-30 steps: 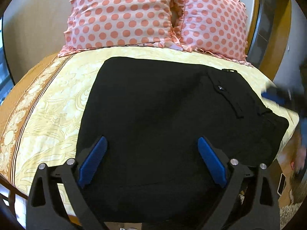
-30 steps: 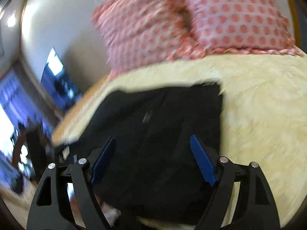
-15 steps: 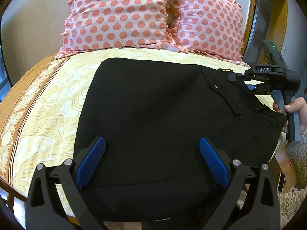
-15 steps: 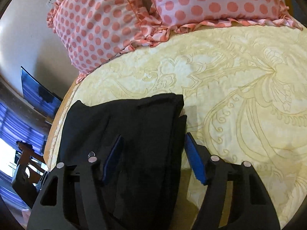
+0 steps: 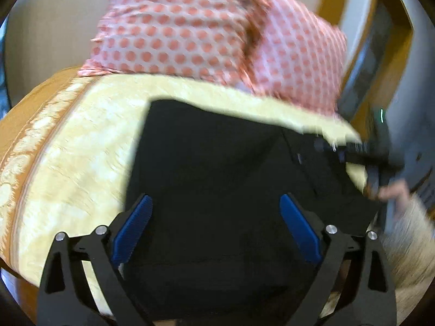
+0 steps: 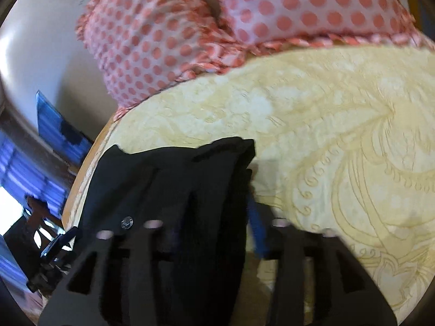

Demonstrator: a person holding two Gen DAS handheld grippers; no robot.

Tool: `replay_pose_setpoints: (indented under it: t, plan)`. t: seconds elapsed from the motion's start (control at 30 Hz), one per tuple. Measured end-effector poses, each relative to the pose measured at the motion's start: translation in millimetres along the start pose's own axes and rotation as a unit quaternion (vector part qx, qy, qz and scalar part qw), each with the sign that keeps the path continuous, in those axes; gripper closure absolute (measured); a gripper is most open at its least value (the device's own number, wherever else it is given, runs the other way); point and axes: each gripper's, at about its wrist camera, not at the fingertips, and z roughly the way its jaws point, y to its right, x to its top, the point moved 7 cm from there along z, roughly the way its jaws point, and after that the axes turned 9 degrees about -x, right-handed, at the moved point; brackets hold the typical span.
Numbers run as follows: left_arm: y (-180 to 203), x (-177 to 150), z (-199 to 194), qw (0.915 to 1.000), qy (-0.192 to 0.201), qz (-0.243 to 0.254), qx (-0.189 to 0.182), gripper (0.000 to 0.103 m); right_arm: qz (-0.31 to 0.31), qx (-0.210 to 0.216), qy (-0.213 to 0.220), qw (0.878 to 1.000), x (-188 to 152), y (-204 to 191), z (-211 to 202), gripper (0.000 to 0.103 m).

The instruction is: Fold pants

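Yellow patterned bedspread [image 6: 339,146] with orange border band [image 5: 30,114] at 9 o'clock. Two pink polka-dot pillows [image 5: 174,27] [image 5: 296,54] touching at 12 o'clock. Blue-lit window [image 6: 19,163] at 9 o'clock, right wrist view.

I am looking into a bedroom in a home. I see a bed with a yellow patterned cover [image 6: 339,141] and two pink pillows with red dots [image 5: 190,27]. A chair [image 6: 35,217] stands by a bright window [image 6: 11,206].
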Motion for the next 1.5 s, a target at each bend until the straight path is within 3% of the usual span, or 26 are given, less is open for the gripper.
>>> replay_pose_setpoints:
  t: [0.13, 0.23, 0.3, 0.37, 0.5, 0.53, 0.57, 0.63, 0.67, 0.83, 0.93, 1.03, 1.1, 1.3, 1.37, 1.43, 1.5]
  plan:
    - [-36.1, 33.1, 0.2, 0.9991, 0.005, -0.040, 0.013, 0.014, -0.013, 0.004, 0.000, 1.000, 1.4, -4.6, 2.9, 0.049]
    - [-61.1, 46.9, 26.3, 0.9966, -0.038, -0.073, 0.010, 0.027, -0.026, 0.004, 0.003, 1.000, 1.9, -8.8, 5.5, 0.049]
    - [-68.2, 49.0, 45.4, 0.9929, -0.074, -0.093, -0.006, 0.036, -0.031, 0.004, 0.001, 1.000, 1.1, -9.7, 6.5, 0.057]
    - [-71.4, 50.3, 61.4, 0.9899, -0.098, -0.101, -0.016, 0.043, -0.033, 0.006, 0.005, 0.999, 0.4, -9.2, 6.4, 0.057]
    - [-79.8, 50.5, 81.0, 0.9849, -0.116, -0.126, -0.028, 0.046, -0.027, 0.013, 0.006, 1.000, 0.6, -7.2, 6.2, 0.061]
    - [-80.0, 49.5, 82.2, 0.9843, -0.119, -0.128, -0.029, 0.052, -0.033, 0.012, 0.009, 0.999, 0.0, -8.6, 5.9, 0.067]
    - [-81.5, 50.1, 83.0, 0.9840, -0.117, -0.132, -0.026, 0.070, -0.041, 0.022, 0.013, 0.999, -0.9, -12.3, 3.8, 0.081]
    - [-82.4, 52.4, 81.7, 0.9840, -0.114, -0.135, -0.024, 0.091, -0.054, 0.025, 0.024, 0.998, 1.2, -19.0, -2.5, 0.084]
    - [-80.8, 54.7, 78.6, 0.9845, -0.110, -0.133, -0.031, 0.093, -0.056, 0.029, 0.028, 0.998, 3.5, -21.8, -5.3, 0.085]
    - [-65.1, 83.3, 68.6, 0.9898, -0.086, -0.105, -0.042, 0.094, -0.063, 0.049, 0.042, 0.996, 28.7, -35.0, -17.3, 0.086]
    - [-53.1, 112.4, 72.1, 0.9942, -0.059, -0.081, -0.037, 0.094, -0.085, 0.035, 0.079, 0.993, 58.9, -47.1, -28.0, 0.087]
    - [-46.1, 145.2, 83.4, 0.9982, -0.023, -0.054, -0.015, 0.093, -0.102, 0.007, 0.126, 0.987, 90.0, -50.8, -32.8, 0.087]
    - [-53.0, 157.3, 99.4, 0.9985, -0.019, -0.050, 0.006, 0.093, -0.107, -0.021, 0.139, 0.984, 104.8, -46.8, -24.4, 0.087]
    - [-85.4, 134.4, 157.4, 0.9930, -0.070, -0.073, 0.061, 0.090, -0.091, -0.103, 0.046, 0.989, 106.9, -20.0, 43.5, 0.085]
    - [-88.3, 130.3, 158.8, 0.9925, -0.070, -0.074, 0.069, 0.085, -0.082, -0.117, 0.037, 0.989, 107.4, -16.0, 42.6, 0.079]
    - [-87.2, 133.0, 148.9, 0.9924, -0.060, -0.073, 0.079, 0.081, -0.062, -0.141, 0.038, 0.987, 112.2, -9.9, 27.2, 0.065]
    - [-82.5, 139.2, 122.2, 0.9929, -0.031, -0.054, 0.102, 0.075, -0.056, -0.149, 0.062, 0.985, 113.5, -10.0, 2.6, 0.063]
